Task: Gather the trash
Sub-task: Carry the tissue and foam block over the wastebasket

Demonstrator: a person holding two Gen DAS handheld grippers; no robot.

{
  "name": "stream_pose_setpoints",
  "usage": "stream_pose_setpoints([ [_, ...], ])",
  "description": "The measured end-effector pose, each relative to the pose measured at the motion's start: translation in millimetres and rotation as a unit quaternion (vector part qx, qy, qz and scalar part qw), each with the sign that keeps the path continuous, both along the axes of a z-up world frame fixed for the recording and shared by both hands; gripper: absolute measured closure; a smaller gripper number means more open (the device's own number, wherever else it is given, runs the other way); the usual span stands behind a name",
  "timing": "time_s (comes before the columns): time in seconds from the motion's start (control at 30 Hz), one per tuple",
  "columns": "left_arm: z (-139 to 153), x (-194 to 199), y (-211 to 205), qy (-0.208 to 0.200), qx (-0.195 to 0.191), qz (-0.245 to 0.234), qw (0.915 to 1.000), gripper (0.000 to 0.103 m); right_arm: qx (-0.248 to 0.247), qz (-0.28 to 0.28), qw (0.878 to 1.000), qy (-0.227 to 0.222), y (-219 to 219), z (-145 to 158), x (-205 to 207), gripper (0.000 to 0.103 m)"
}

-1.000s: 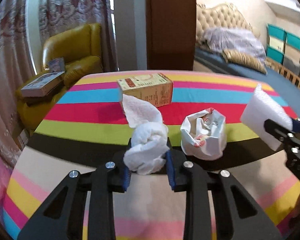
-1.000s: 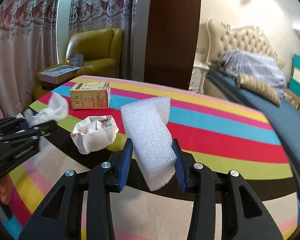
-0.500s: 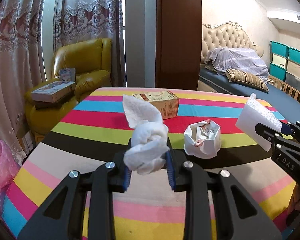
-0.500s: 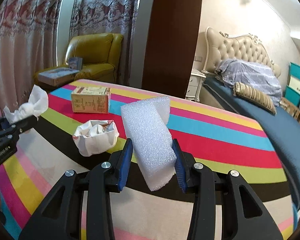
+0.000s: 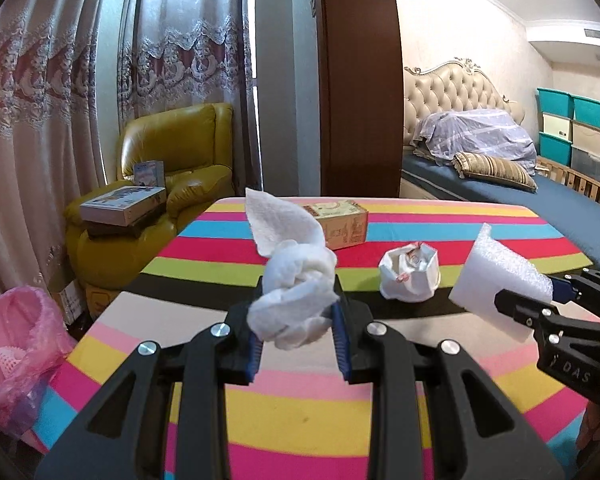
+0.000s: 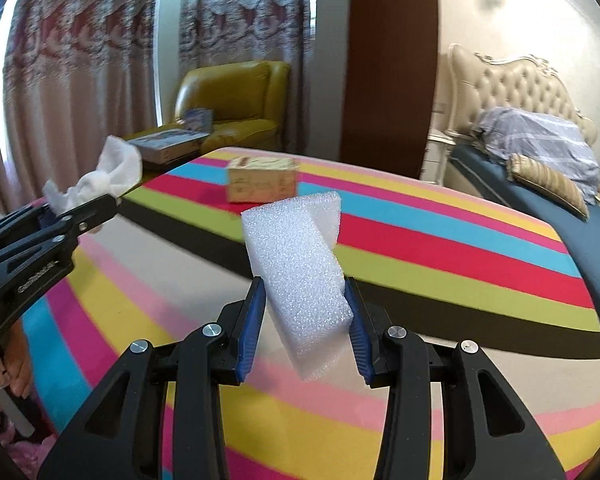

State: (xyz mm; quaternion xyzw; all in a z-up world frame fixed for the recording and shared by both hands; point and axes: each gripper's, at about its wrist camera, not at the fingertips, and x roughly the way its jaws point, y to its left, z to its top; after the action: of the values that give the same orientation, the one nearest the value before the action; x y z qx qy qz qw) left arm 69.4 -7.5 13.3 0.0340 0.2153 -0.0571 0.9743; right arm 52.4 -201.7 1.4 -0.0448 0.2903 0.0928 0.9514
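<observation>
Left gripper (image 5: 296, 334) clamps a loose tissue wad (image 5: 294, 300), right gripper (image 6: 306, 326) pinches a foam block (image 6: 300, 264) by its lower end; either could slip before reaching the pink bag (image 5: 16, 344) at lower left.

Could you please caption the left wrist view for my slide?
Left gripper clamps a crumpled paper towel above the striped tablecloth, pink trash bag waiting at left.

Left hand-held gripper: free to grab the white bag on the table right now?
Probably not. The left hand-held gripper is already shut on a crumpled tissue. The white bag sits unobstructed ahead, but the tissue must go first.
</observation>
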Motion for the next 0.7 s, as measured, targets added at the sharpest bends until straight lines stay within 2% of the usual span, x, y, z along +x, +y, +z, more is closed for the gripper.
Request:
stream_pose_setpoints([
  [0.23, -3, -21, 27, 0.0, -0.001, 0.017, 0.9999, 0.075, -0.011, 0.043, 0.999, 0.009, 35, -5, -13, 0.063],
  [0.4, -1, -34, 43, -0.011, 0.002, 0.035, 0.9993, 0.075, -0.021, 0.07, 0.997, 0.004, 57, -5, -22, 0.063],
  [0.7, -4, -51, 66, -0.006, 0.01, 0.052, 0.9986, 0.075, -0.028, 0.108, 0.994, 0.001, 87, -5, -30, 0.063],
])
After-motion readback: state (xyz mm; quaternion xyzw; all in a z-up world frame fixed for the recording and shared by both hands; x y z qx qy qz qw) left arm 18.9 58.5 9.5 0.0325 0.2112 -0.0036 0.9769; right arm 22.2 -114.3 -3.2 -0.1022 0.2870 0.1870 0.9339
